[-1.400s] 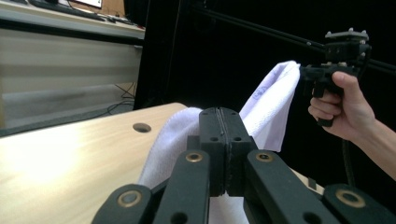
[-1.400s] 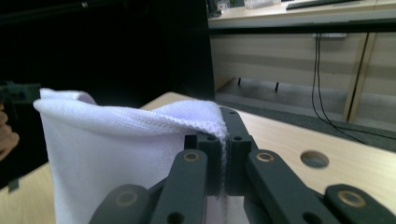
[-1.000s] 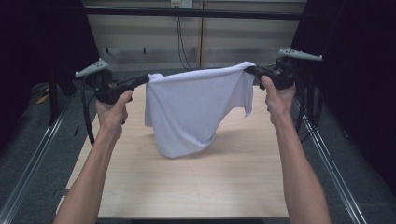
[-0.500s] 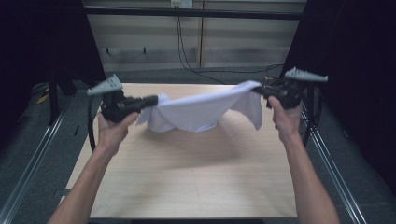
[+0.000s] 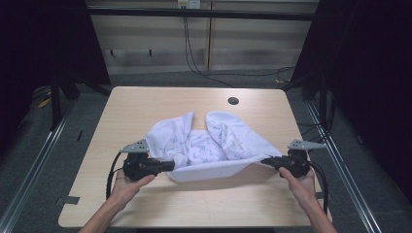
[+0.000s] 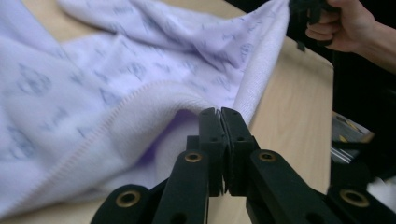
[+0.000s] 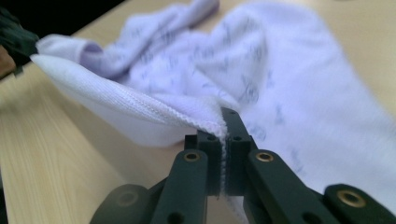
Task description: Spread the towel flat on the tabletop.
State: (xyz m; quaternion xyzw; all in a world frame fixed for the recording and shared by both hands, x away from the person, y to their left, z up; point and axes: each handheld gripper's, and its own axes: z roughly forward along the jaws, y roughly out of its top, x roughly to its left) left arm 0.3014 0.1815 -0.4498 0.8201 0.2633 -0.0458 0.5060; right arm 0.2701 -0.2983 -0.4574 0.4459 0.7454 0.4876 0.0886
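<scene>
White printed towel (image 5: 209, 148), soft, light and limp terry, lies spread mid-counter (image 5: 145, 102) with its near hem raised between left tongs (image 5: 170, 166) and right tongs (image 5: 265, 161), each clamped shut on a corner; best gripped at hemmed corners.

This looks like a lab or test cell set up for recording, not a home. A plain light-wood table (image 5: 145, 104) with a round cable hole (image 5: 233, 101) near its far right corner stands on grey carpet (image 5: 29, 165), with metal floor rails (image 5: 36, 160) running along both its sides. Dark curtains (image 5: 369, 73) close off left and right, and beyond the far edge black cables (image 5: 192, 53) hang down a bare panelled wall (image 5: 145, 43).
</scene>
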